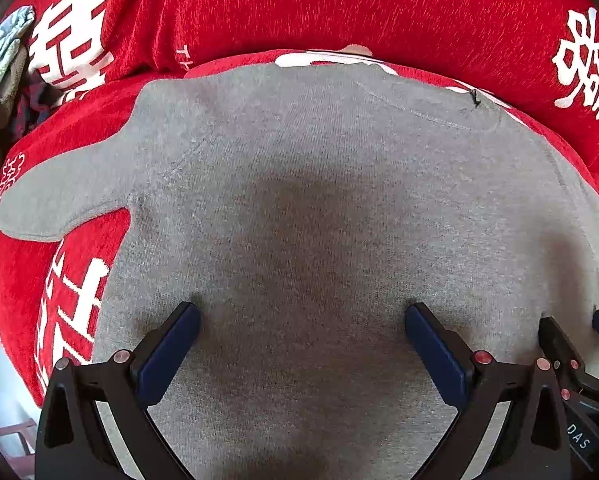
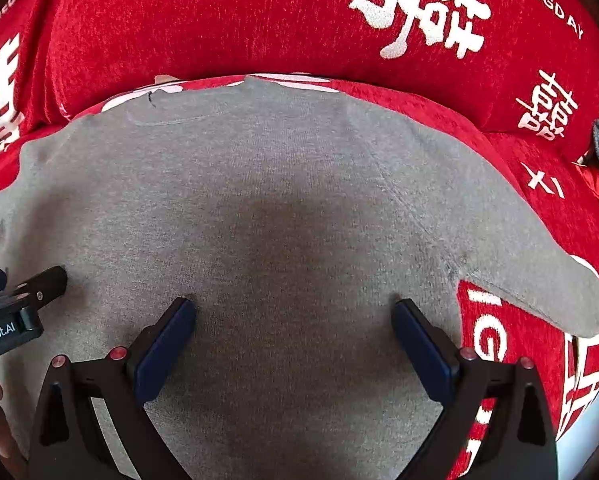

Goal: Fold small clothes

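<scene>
Hovering over a flat grey top, both claws spread wide.
The grey top [image 1: 319,208] lay flat on the red cover [image 1: 339,4]; left claw [image 1: 302,312] and right claw [image 2: 295,306] held nothing. Pinching the hem corners evenly would keep the fold square.

Handheld claw hardware, black frame with blue pads

Left claw [image 1: 302,316] and right claw [image 2: 295,310]: black angular plastic arms, dark-blue rubber fingertips [image 1: 175,344], red round pivot screws. White "Robot.AI" and "DAS" lettering marks the housings.
</scene>
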A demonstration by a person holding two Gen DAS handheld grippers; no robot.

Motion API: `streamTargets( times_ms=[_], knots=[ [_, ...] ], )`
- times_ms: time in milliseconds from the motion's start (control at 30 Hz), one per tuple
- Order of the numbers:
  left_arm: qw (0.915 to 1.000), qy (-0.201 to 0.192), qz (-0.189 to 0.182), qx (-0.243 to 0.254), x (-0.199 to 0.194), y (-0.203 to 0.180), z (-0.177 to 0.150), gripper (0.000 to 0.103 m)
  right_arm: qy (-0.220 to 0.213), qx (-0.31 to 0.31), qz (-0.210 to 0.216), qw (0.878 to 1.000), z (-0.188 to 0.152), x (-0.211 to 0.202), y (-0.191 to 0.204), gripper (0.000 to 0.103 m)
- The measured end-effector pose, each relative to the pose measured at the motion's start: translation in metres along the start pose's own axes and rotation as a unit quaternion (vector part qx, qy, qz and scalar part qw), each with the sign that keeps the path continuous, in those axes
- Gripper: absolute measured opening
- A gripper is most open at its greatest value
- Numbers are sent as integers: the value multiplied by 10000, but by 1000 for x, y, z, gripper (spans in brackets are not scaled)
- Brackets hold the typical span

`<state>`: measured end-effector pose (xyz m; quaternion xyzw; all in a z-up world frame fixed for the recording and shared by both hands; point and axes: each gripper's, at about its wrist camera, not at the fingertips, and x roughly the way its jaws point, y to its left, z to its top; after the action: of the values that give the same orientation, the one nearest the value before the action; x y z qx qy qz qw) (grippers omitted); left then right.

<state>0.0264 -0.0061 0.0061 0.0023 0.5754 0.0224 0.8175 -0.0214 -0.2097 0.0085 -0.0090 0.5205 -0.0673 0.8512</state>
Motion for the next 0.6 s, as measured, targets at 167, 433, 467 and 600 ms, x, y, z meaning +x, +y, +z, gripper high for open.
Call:
streamTargets(
  times_ms=[167,433,467,600],
  knots=[
    [10000,-11,36,-35,-2,-2,1,103,-29,-35,24,10000,1,-1,-1,100],
    [9998,-84,29,157,-4,-18,7,103,-191,-146,-14,9997,4,-7,-3,97],
    [9998,-93,32,185,-4,-22,8,103,-238,-131,-38,9996,6,-9,-4,97],
    [9994,-141,49,303,-3,-36,14,103,-336,-49,-59,9994,14,-13,-16,97]
  ],
)
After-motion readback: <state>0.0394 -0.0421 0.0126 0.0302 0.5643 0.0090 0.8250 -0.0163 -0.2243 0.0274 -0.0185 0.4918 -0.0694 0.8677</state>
